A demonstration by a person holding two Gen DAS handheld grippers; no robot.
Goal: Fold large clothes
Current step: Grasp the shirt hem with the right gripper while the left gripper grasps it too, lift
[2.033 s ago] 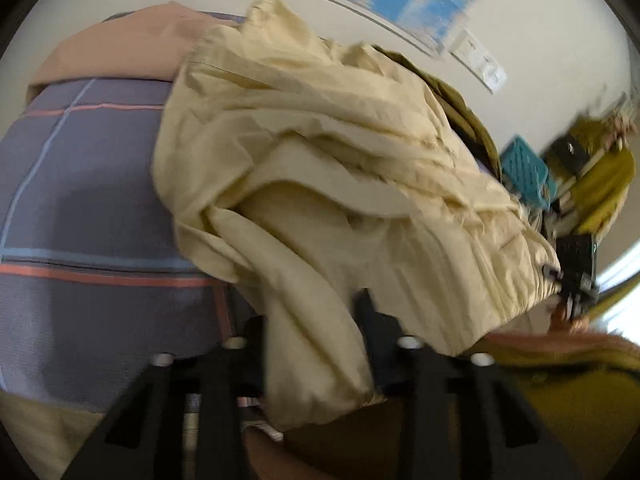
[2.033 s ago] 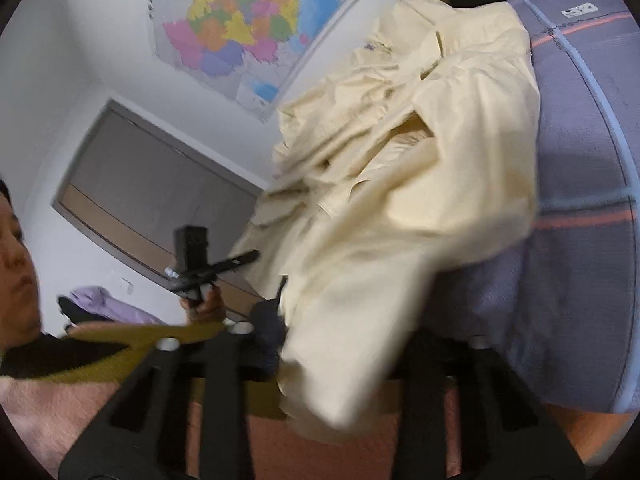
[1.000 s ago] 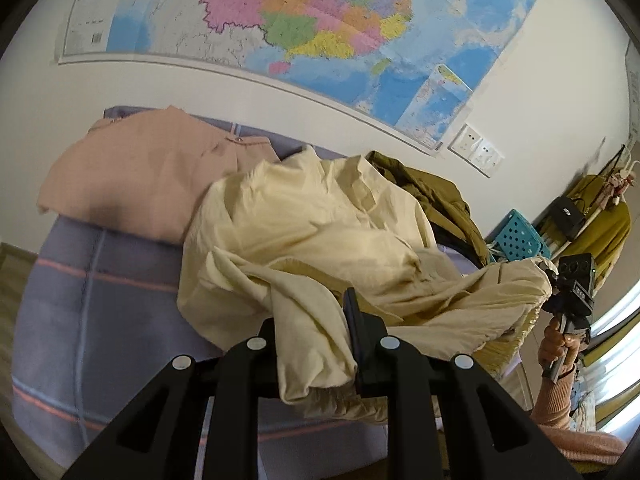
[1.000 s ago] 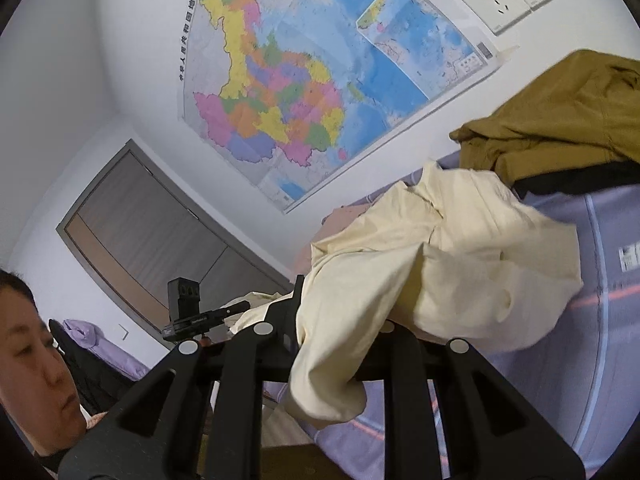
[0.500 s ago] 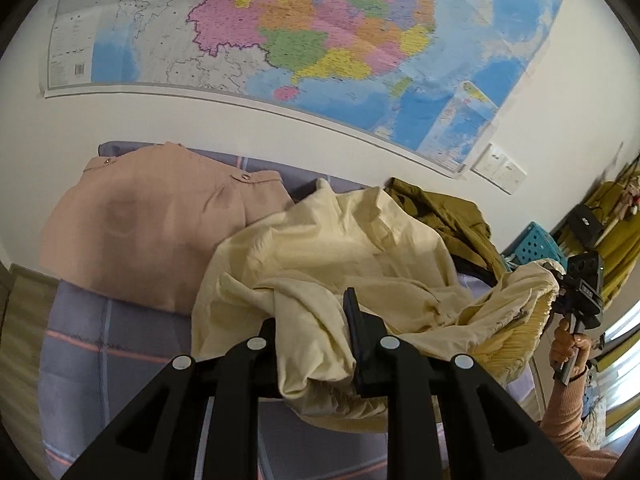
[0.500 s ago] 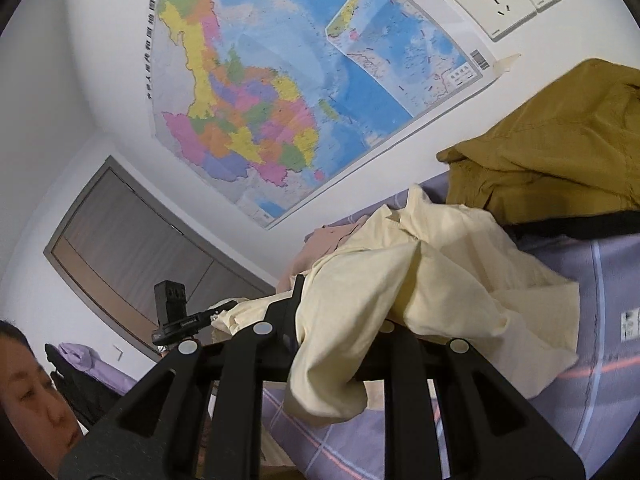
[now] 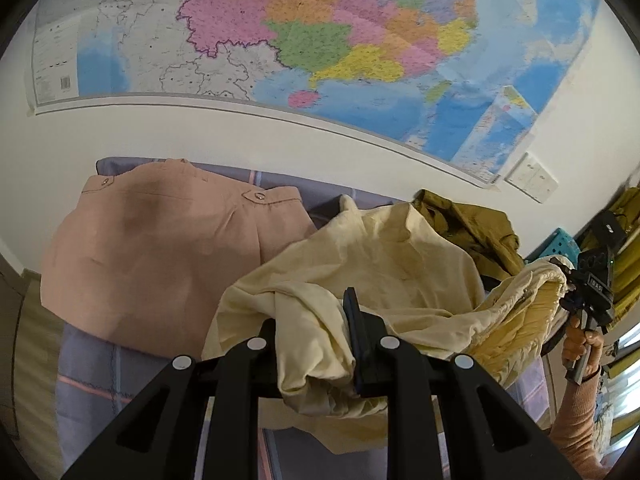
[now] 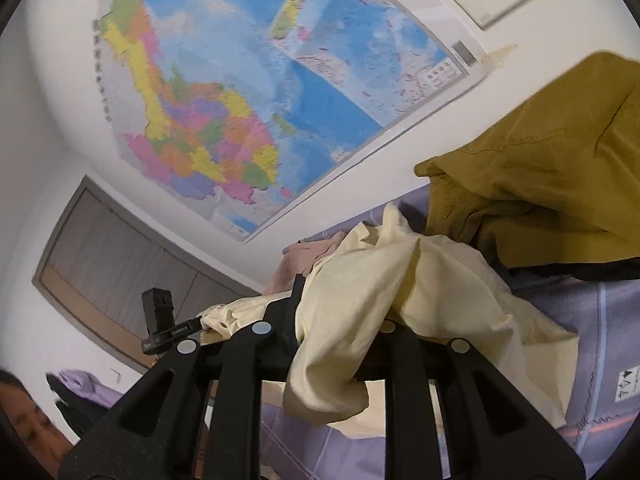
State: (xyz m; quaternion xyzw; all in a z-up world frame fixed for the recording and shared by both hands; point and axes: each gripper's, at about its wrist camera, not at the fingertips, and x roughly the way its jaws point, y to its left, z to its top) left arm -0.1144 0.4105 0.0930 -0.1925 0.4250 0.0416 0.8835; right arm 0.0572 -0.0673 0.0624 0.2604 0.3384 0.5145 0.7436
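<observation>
A large pale yellow garment (image 7: pixel 380 264) is lifted off the purple bed (image 7: pixel 92 364), hanging bunched between both grippers. My left gripper (image 7: pixel 316 320) is shut on one bunched edge of it. My right gripper (image 8: pixel 340 320) is shut on another edge of the yellow garment (image 8: pixel 400 300). The right gripper also shows at the far right of the left wrist view (image 7: pixel 588 288), with the cloth stretched to it. The left gripper shows small in the right wrist view (image 8: pixel 168 328). The garment's far part still rests on the bed.
A pink garment (image 7: pixel 160 256) lies flat on the bed at the left. An olive garment (image 7: pixel 472 228) is heaped at the back right, large in the right wrist view (image 8: pixel 540 176). A wall map (image 7: pixel 320 40) hangs behind the bed. A teal basket (image 7: pixel 560 244) stands at the right.
Both grippers have risen with the yellow garment, lifting it off the bed. The views tilted up toward the wall and map. The cloth now hangs higher between the grippers.
</observation>
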